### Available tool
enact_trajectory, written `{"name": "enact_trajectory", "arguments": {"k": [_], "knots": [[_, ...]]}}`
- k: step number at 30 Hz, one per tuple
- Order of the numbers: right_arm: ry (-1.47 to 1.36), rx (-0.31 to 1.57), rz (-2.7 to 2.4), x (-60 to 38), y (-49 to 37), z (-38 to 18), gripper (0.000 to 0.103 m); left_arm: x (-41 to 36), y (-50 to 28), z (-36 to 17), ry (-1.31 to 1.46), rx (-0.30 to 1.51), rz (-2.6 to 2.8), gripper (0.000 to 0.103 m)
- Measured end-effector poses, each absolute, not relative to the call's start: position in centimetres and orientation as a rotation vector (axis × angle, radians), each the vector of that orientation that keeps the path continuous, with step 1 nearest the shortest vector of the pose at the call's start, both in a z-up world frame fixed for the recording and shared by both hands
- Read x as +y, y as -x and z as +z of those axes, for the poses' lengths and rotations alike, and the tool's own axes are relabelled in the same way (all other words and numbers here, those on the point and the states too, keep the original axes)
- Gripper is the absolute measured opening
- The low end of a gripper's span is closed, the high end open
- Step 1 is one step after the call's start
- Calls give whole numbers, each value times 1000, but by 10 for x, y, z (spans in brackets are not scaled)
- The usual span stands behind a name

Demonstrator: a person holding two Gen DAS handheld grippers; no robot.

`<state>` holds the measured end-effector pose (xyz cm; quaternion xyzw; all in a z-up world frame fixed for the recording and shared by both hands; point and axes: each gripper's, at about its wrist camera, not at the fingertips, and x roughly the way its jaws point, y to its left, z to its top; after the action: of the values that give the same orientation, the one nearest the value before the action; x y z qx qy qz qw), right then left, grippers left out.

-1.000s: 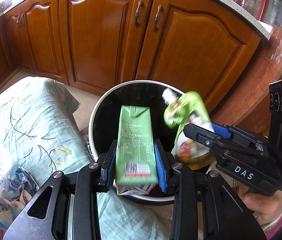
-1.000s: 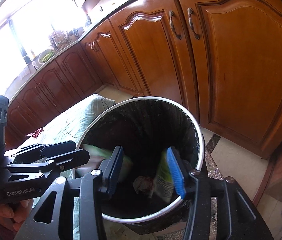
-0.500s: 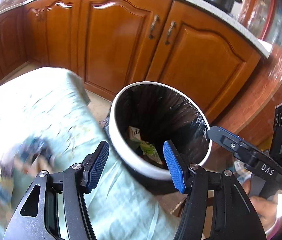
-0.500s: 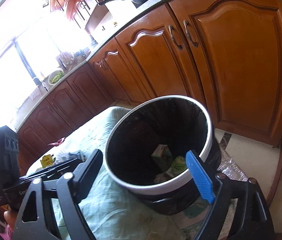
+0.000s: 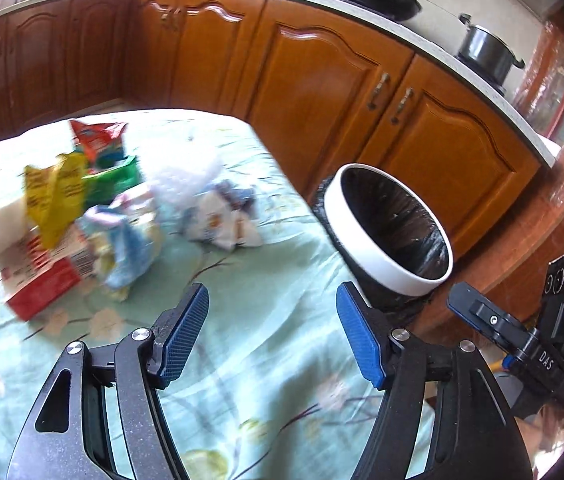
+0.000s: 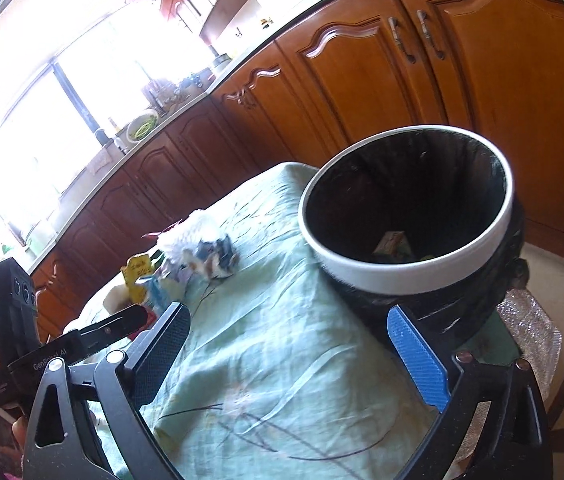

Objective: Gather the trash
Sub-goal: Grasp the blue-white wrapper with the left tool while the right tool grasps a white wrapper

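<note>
Having just been opening, both claws, left (image 5: 272, 336) and right (image 6: 295, 354), gape empty; the carton now lies in the bin (image 6: 365, 268).

"DAS" is printed in white on the right gripper (image 5: 521, 344) body, seen from the left wrist. "GenRobot.AI" stands on the left gripper (image 6: 54, 356) body, seen from the right wrist. Print on the trash cartons is too blurred to read.

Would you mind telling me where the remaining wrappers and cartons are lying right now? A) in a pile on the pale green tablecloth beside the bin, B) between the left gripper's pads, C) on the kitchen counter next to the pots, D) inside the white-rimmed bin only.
A: the pile of wrappers and cartons sits on the pale green tablecloth, beside the white-rimmed bin, and the left gripper holds nothing.
</note>
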<state>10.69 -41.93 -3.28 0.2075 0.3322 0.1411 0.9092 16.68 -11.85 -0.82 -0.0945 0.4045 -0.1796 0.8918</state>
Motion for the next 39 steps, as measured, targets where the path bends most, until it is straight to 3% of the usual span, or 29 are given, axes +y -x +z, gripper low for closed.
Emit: {"name": "enact_trajectory", "arguments": {"k": [13, 25, 27, 34, 39], "knots": [[-341, 703, 386, -363, -107, -35, 100, -32, -138, -23, 305, 829, -221, 68], [-310, 719, 416, -344, -138, -32, 99, -31, -151, -26, 262, 843, -240, 68], [-296, 723, 425, -340, -147, -32, 97, -32, -155, -26, 251, 846, -241, 68], [-295, 772, 457, -327, -195, -38, 70, -40, -179, -26, 220, 852, -242, 67], [-290, 819, 484, -315, -226, -47, 68, -50, -198, -23, 183, 835, -243, 66]]}}
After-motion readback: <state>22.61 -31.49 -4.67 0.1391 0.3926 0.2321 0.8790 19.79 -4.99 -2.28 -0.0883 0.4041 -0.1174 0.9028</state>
